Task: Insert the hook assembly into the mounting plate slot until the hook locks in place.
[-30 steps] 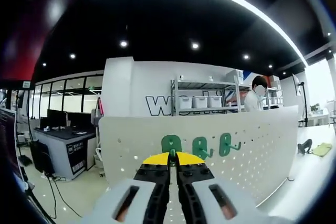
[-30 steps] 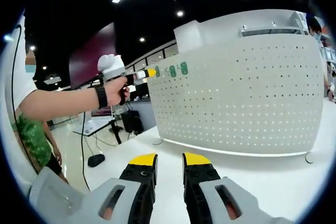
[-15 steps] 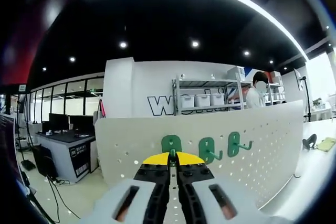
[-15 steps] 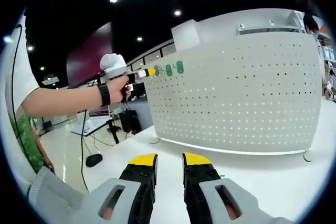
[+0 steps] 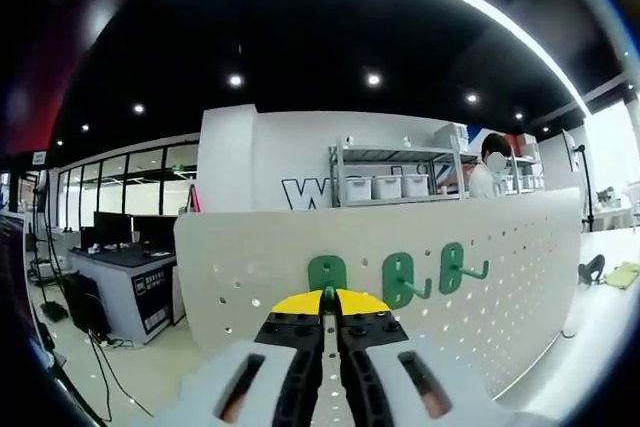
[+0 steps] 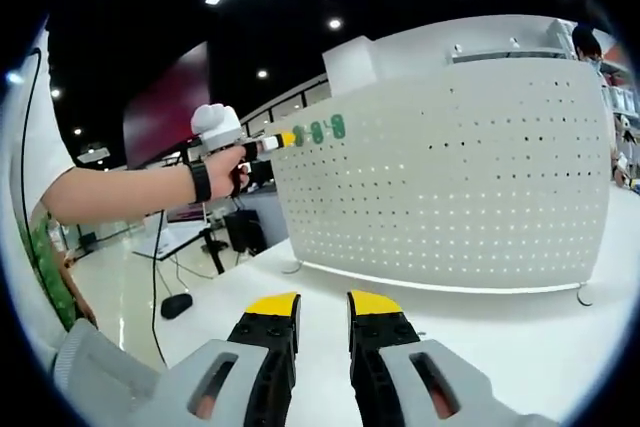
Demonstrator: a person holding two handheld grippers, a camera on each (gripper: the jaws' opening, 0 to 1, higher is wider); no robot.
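The left tool is clenching a green hook against the white pegboard, near its upper left corner. The right tool is hovering released over the white worktop.

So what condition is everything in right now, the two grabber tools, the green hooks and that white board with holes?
Left gripper: shut on the leftmost green hook, held against the pegboard's top edge.
Right gripper: open, holding nothing, low over the white table.
Two other green hooks: hanging on the board, prongs pointing out.
Pegboard: standing upright on the table.
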